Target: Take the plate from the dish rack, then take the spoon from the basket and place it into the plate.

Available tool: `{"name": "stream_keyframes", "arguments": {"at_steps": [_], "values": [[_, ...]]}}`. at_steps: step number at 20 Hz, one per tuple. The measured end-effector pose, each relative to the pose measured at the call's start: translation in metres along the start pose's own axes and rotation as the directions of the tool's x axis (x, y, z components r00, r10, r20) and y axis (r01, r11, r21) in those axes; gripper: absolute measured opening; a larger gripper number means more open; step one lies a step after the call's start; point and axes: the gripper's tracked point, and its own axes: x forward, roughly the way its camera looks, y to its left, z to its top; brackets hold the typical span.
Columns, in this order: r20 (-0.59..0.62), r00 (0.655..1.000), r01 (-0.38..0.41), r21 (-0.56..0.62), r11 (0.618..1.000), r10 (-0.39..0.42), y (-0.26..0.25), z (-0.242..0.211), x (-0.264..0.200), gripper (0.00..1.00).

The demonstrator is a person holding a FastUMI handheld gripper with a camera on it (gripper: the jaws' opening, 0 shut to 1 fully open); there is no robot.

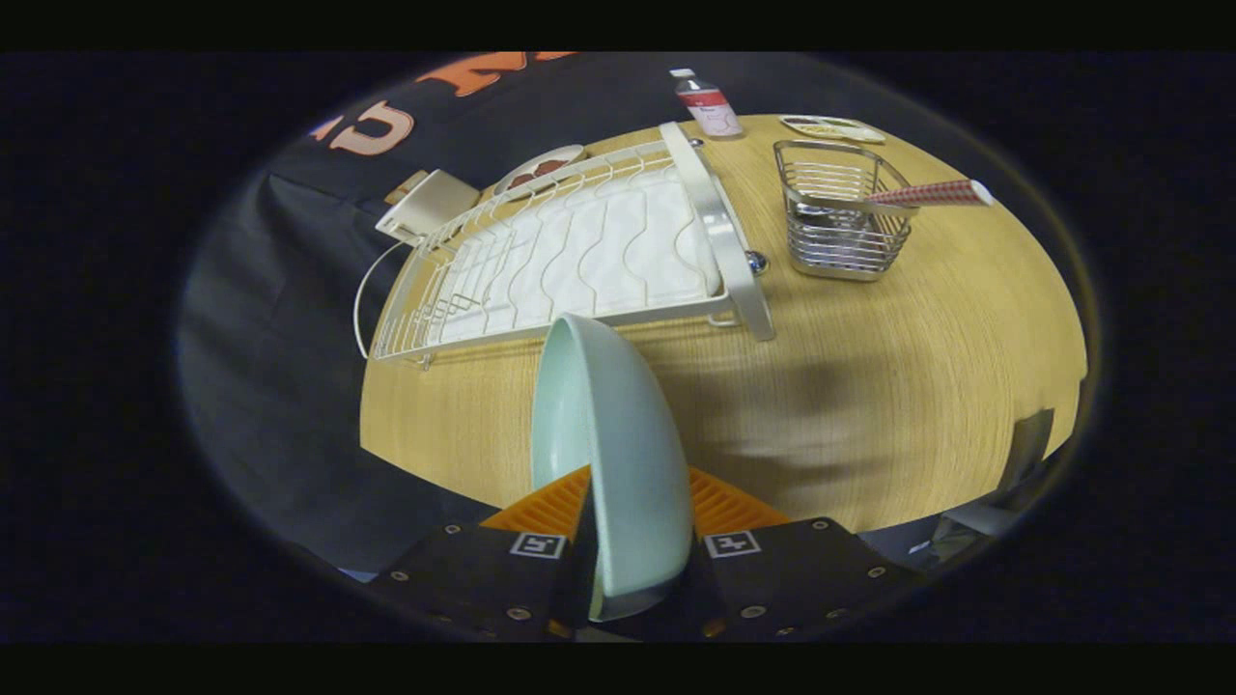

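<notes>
Gripping the pale green plate (618, 434) on edge, the tongs (632, 507) have both orange fingers (550, 504) pressed against its two faces, holding it upright above the wooden table (869, 386). Beyond it sits the white dish rack (579, 256), and off to its right the wire basket (842, 208), the spoon (927, 194) with its red checked handle sticking out over the rim.

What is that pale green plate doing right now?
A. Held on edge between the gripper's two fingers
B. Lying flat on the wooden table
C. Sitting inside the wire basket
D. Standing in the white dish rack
A: the plate stands on edge, pinched by the gripper, with the dish rack just beyond it.
</notes>
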Motion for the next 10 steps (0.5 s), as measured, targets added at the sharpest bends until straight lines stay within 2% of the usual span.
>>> {"name": "stream_keyframes", "arguments": {"at_steps": [5,7,10], "values": [[-0.006,0.995,0.096,-0.021,0.995,-0.096,-0.021,0.001,0.003,0.64],[-0.009,0.995,0.104,-0.016,0.994,-0.104,-0.024,0.001,0.005,0.71],[-0.015,0.995,0.095,-0.003,0.996,-0.095,-0.024,0.0,0.007,0.72]]}}
